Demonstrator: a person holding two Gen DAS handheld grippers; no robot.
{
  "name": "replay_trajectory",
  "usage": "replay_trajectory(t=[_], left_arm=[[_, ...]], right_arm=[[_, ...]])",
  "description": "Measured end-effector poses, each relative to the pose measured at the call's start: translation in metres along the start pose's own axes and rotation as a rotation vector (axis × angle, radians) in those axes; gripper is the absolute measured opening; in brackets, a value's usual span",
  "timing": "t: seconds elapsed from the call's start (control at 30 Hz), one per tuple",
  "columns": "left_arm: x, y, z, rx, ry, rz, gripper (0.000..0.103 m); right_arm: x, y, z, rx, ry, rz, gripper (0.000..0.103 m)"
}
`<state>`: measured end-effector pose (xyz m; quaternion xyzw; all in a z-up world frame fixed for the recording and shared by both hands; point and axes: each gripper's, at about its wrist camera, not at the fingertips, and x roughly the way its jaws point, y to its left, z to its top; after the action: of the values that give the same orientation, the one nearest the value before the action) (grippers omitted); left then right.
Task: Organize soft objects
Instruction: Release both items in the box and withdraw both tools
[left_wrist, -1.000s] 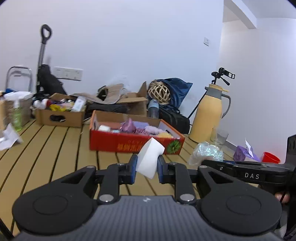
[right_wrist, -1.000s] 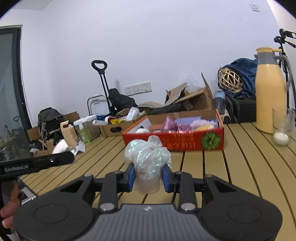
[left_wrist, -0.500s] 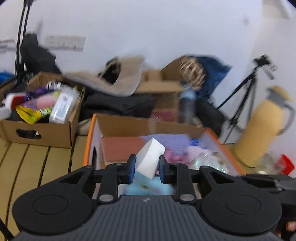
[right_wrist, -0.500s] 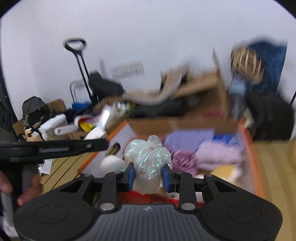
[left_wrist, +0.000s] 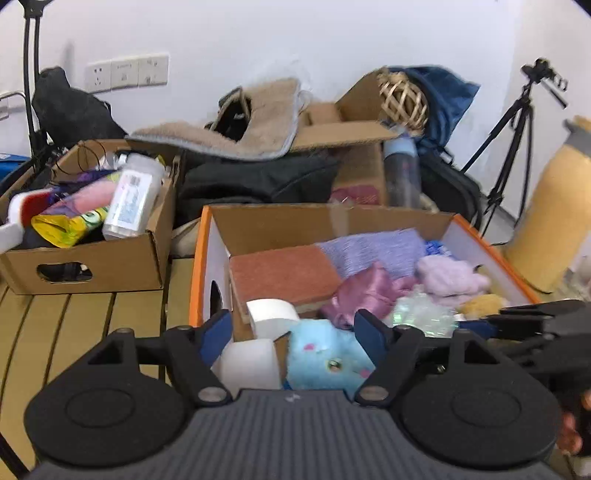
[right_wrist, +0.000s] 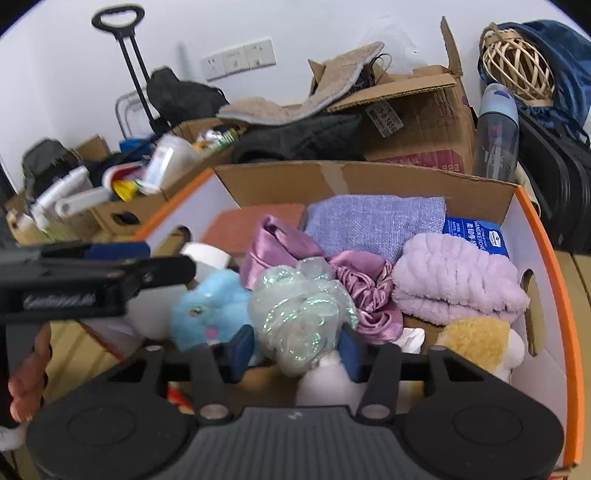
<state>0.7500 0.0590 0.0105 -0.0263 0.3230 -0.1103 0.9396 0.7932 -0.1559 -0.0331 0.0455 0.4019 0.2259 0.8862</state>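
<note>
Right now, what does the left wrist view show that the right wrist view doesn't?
Left wrist only: the tripod and the yellow thermos, both right of the box. Right wrist only: the trolley's loop handle and a grey bag at far left. Both: the orange-rimmed box holding the blue plush, purple satin cloth and iridescent pouf.

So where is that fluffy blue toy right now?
The blue plush toy lies inside the orange-edged box, near its front, left of the iridescent mesh puff.
</note>
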Motion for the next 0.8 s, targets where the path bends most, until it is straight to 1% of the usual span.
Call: replay_trajectory(t=[0.07,0.1,0.17,0.23,0.3,0.37,0.4,0.5,0.57,0.7,0.77,0.8], left_arm=[[-0.024,-0.003,0.002,0.009,-0.028,-0.007,0.077],[-0.038,-0.005,0.003,0.014,-0.045,-0.006,0.078],[-0.066,-0.007,0.004,0.016,-0.08,0.001,0.082],[-0.092,-0.008,0.003,0.014,-0.109,0.011,0.082],[-0.122,-0.009,-0.002,0.013,-0.146,0.031,0.083],[-0.152,-0.012,-0.011,0.004,-0.179,0.041,0.083],[-0.165,-0.013,-0.016,-0.003,-0.196,0.05,0.083],[-0.208,-0.023,-0.039,-0.001,-0.241,0.074,0.084],[-0.236,-0.033,-0.06,0.008,-0.277,0.09,0.087],[-0.3,-0.058,-0.111,0.024,-0.358,0.097,0.09],[-0.334,-0.069,-0.141,0.02,-0.391,0.082,0.093],[-0.35,-0.072,-0.155,0.016,-0.405,0.081,0.093]], right_arm=[[-0.017,0.003,0.002,0.018,-0.025,-0.002,0.062],[-0.029,0.005,0.004,0.024,-0.053,-0.018,0.068],[-0.058,0.013,0.007,0.03,-0.12,-0.059,0.074],[-0.089,0.021,0.007,0.025,-0.183,-0.068,0.075],[-0.117,0.028,0.005,0.016,-0.238,-0.083,0.08],[-0.144,0.036,-0.004,-0.008,-0.284,-0.112,0.083],[-0.157,0.04,-0.01,-0.023,-0.304,-0.132,0.084],[-0.192,0.051,-0.039,-0.062,-0.366,-0.188,0.084],[-0.218,0.059,-0.063,-0.087,-0.401,-0.206,0.085],[-0.274,0.084,-0.121,-0.148,-0.46,-0.237,0.086],[-0.304,0.101,-0.151,-0.186,-0.495,-0.24,0.086],[-0.322,0.11,-0.17,-0.199,-0.521,-0.234,0.088]])
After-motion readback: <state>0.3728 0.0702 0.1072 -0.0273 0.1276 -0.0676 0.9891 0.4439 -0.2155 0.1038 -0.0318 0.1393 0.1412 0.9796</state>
